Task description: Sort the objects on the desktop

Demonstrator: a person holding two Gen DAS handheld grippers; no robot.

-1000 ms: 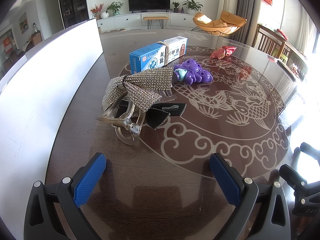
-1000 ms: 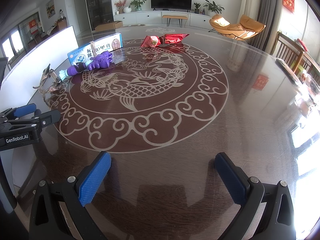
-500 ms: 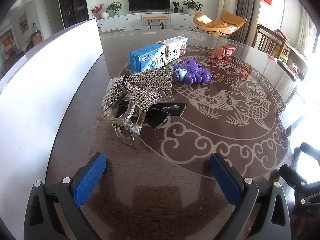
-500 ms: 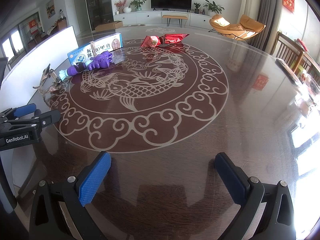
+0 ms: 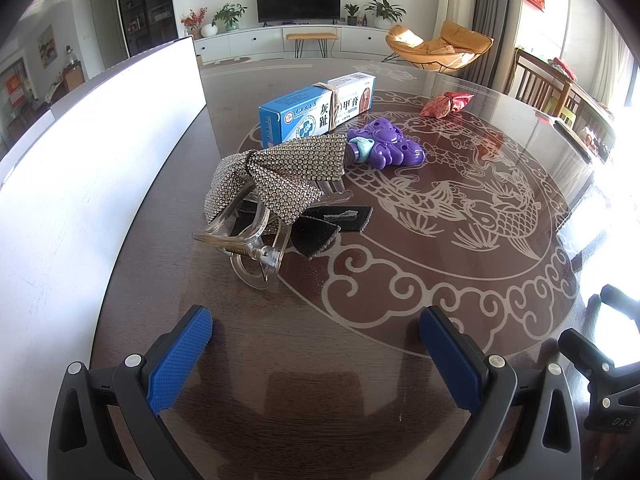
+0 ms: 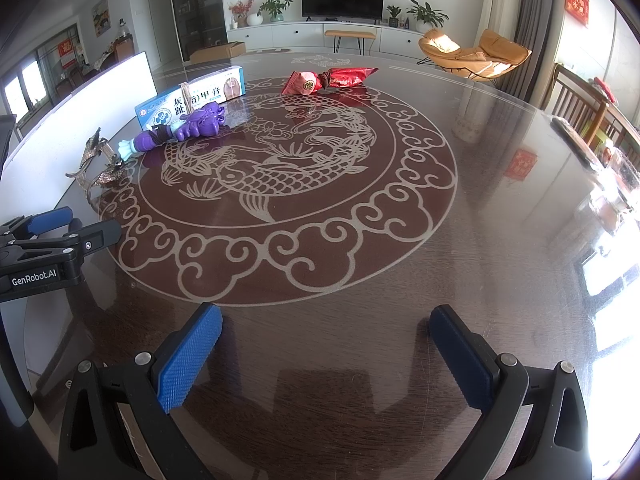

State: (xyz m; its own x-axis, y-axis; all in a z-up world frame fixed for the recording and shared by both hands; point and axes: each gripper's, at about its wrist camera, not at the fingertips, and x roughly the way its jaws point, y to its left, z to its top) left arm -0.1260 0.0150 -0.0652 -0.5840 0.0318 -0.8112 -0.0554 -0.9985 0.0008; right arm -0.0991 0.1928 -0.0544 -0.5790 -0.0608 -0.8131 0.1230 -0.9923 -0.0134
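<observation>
A rhinestone bow hair clip (image 5: 272, 184) with a clear plastic claw lies on the round table, just ahead of my open, empty left gripper (image 5: 316, 344). Behind it are a purple toy (image 5: 384, 148) and a blue-and-white medicine box (image 5: 316, 108). Red snack packets (image 5: 446, 102) lie further back right. In the right wrist view my right gripper (image 6: 326, 342) is open and empty over bare table; the clip (image 6: 100, 160), purple toy (image 6: 180, 130), box (image 6: 192, 98) and red packets (image 6: 328, 78) lie at the far left and back.
A long white panel (image 5: 100, 168) stands along the table's left side. The table has a carp pattern (image 6: 280, 168) in its middle. The left gripper's body (image 6: 44, 244) shows at the left of the right wrist view. Chairs stand beyond the right edge.
</observation>
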